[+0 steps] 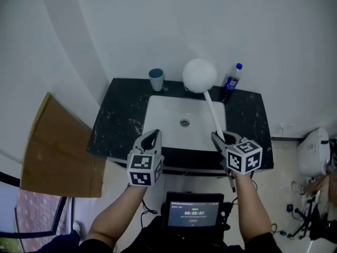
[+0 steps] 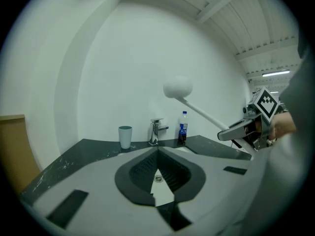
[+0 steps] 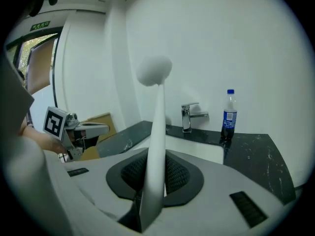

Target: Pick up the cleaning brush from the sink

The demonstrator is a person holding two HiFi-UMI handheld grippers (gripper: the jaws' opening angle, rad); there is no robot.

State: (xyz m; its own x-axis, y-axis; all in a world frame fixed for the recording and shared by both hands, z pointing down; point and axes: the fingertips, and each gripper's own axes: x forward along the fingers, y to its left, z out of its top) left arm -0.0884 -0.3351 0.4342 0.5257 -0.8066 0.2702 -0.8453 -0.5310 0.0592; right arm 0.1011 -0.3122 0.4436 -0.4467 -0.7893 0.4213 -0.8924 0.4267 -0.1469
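The right gripper [image 1: 218, 137] is closed on the cleaning brush [image 3: 157, 132]: its own view shows the two dark pads pressing on the white handle from both sides, low on the handle. The brush is not lying in the sink [image 1: 158, 115] – it is in the air above the basin, and the handle goes up and away from the jaws to the round white head, which stands higher than the faucet [image 3: 189, 116] in front of the white wall. In the head view this round head covers the back edge of the sink. The left gripper [image 1: 154, 137] is over the front edge of the dark countertop [image 1: 121, 115], a little left of the basin and apart from the brush. Its jaws meet at the tips and nothing is between them; through the small gap behind the tips only the drain of the sink is seen. On the countertop a cup [image 1: 156, 79] stands left of the faucet and a bottle with a blue cap [image 1: 230, 83] stands to its right – both near the wall. A sheet of cardboard [image 1: 52, 146] leans at the left of the cabinet, and a small screen [image 1: 192, 213] is in front of the person, below the two forearms.
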